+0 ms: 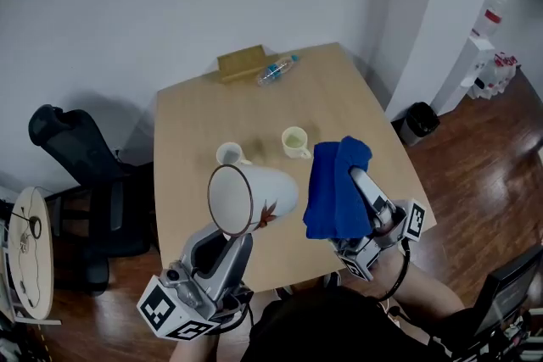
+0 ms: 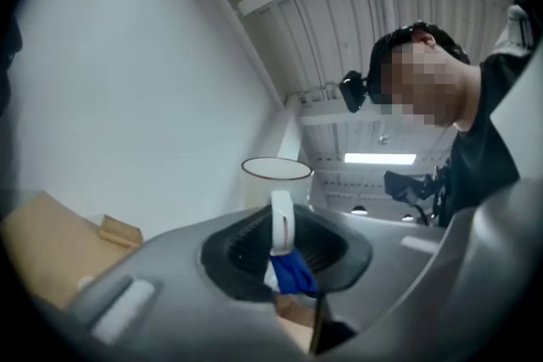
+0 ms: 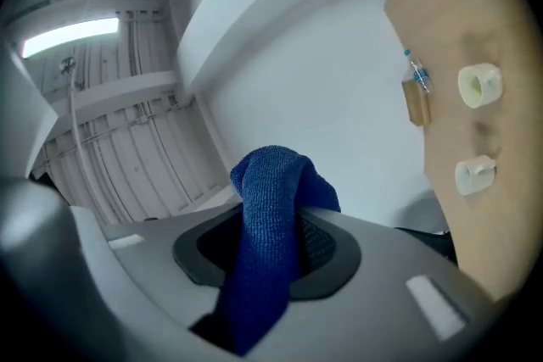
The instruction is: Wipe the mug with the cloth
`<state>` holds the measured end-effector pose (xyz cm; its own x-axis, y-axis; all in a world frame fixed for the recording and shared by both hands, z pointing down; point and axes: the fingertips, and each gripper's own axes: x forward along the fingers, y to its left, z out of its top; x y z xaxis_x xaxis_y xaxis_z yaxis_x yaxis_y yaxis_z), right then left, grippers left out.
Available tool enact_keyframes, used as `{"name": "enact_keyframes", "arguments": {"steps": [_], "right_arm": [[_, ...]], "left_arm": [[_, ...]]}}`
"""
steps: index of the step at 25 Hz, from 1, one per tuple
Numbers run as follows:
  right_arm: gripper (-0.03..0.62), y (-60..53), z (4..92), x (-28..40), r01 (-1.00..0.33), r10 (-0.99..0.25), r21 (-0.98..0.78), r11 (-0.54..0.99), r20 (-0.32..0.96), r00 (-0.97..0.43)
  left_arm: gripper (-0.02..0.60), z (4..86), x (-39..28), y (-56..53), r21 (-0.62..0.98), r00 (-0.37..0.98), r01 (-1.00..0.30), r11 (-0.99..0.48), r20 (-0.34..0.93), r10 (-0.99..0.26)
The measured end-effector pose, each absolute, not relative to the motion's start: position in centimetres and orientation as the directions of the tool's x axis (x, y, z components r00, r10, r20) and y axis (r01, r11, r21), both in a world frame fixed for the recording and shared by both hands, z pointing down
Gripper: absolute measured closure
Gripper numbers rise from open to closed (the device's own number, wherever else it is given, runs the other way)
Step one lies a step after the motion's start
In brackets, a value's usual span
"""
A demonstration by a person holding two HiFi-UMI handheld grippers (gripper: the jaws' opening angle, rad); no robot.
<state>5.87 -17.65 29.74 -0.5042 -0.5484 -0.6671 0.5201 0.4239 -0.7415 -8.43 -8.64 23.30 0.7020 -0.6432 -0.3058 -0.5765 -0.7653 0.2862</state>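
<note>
The mug (image 1: 254, 197) was held tipped above the near edge of the counter (image 1: 212, 110), its handle clamped in the closed left claw (image 2: 282, 246), while the blue cloth (image 1: 335, 186) was gripped in the right claw (image 3: 271, 242) above the same edge.

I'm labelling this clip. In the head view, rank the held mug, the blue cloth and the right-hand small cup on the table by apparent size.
1. The blue cloth and the mug: about alike, both held near the camera.
2. The right-hand cup: smallest, though farther away.
</note>
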Motion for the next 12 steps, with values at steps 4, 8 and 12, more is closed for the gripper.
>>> {"name": "enact_keyframes", "arguments": {"steps": [4,8,12], "right_arm": [[0.468,-17.8,29.4,5.0,0.624,-0.541,-0.688,0.370,-0.705,-0.457],[0.468,-16.9,30.2,2.6,0.738,-0.550,-0.632,0.235,-0.713,-0.435],[0.468,-15.6,31.6,2.2,0.754,-0.565,-0.633,0.174,-0.692,-0.450]], "left_arm": [[0.517,23.4,-4.8,-7.1,0.293,0.772,-0.471,-0.832,-0.319,-0.549],[0.515,23.5,-2.6,-7.4,0.277,0.770,-0.481,-0.832,-0.322,-0.552],[0.517,24.9,-4.1,-9.2,0.285,0.709,-0.584,-0.760,-0.277,-0.649]]}}
